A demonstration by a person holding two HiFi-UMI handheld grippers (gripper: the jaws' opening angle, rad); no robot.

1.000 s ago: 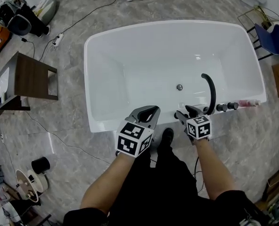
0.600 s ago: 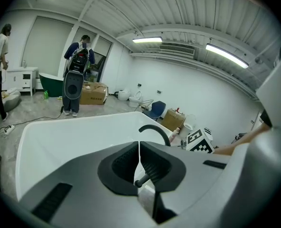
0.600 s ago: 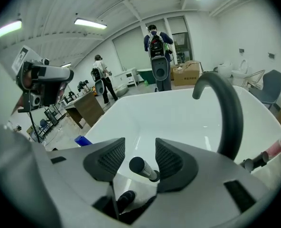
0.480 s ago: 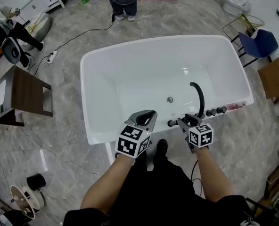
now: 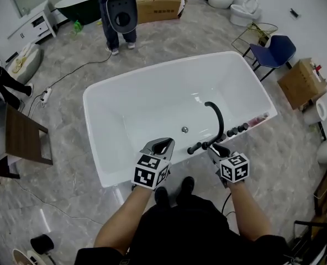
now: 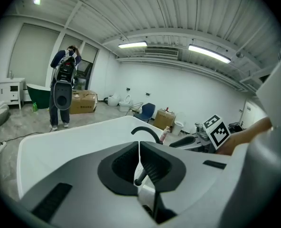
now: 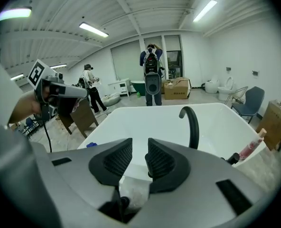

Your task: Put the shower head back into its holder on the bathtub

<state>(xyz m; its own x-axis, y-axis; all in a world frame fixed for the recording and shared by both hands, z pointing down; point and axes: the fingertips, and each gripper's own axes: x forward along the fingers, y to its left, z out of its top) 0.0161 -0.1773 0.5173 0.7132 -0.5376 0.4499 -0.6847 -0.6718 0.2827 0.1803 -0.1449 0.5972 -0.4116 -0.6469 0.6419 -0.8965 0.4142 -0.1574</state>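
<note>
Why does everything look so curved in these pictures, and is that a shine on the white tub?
Head view: the wide lens bows the bathtub rim and the floor, and small bright glints sit on its inner wall near the black spout. Left gripper view: a fisheye circle with black corners, with the ceiling lights bent into arcs. Right gripper view: the same round frame, and the lights flare white.

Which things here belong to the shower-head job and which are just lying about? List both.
Job: white bathtub; black shower head at its near rim; left gripper, shut; right gripper, jaws closing on nothing.

Lying about: blue chair; cardboard box; wooden table; toilet; pink bottle on the tub rim.
</note>
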